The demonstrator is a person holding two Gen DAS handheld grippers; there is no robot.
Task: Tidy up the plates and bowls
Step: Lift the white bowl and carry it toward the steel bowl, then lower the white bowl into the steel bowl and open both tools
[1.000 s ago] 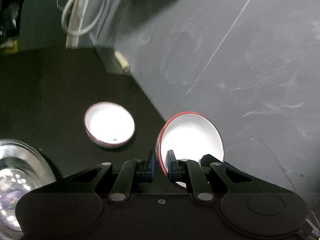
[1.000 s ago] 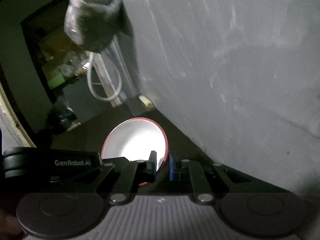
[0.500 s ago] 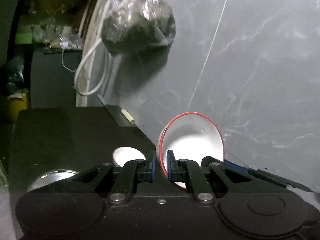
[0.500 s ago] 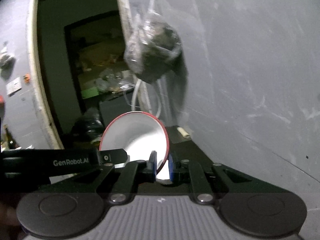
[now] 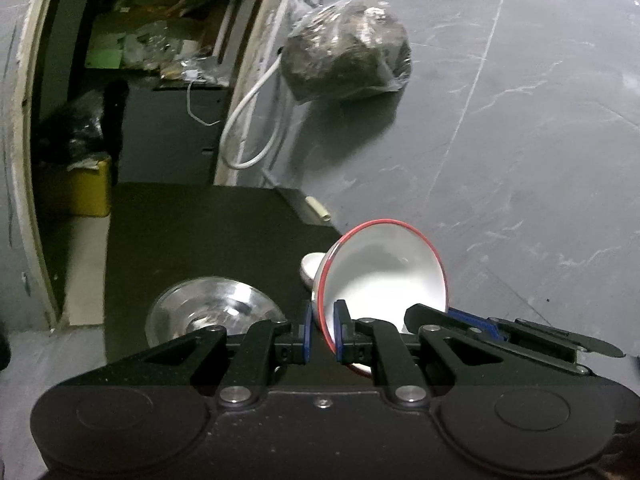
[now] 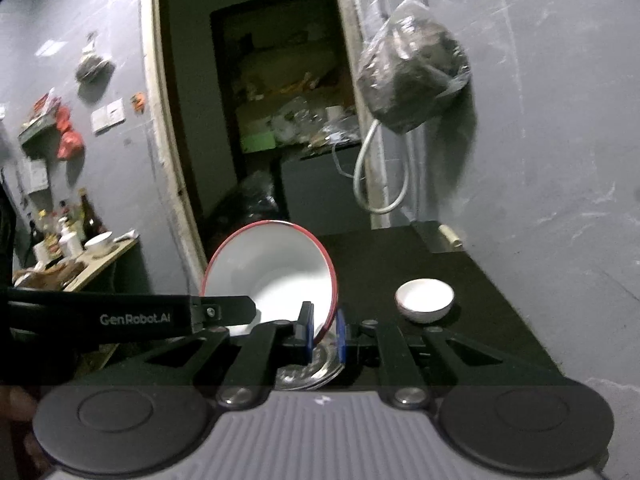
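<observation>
Both sets of jaws are nearly closed, each pinching the thin rim of a bowl. Between the blue pads of the left gripper (image 5: 322, 330) sits the near edge of a red-rimmed white bowl (image 5: 384, 276), tilted on its side so its opening faces the camera, raised above the dark table (image 5: 192, 240) next to the grey wall (image 5: 540, 140). In the same way, the right gripper (image 6: 322, 334) clamps a second red-rimmed bowl (image 6: 272, 276), which tips up and to the left. A clear glass bowl (image 5: 212, 308) rests on the table to the left of the left gripper, and in the right wrist view glassware shows just under the right jaws. Farther back on the table stands a small white cup (image 6: 425, 299), upright and apart from both held bowls. A plastic bag (image 6: 412, 76) of dark contents hangs on the wall above a looped white cable (image 5: 252, 128).
</observation>
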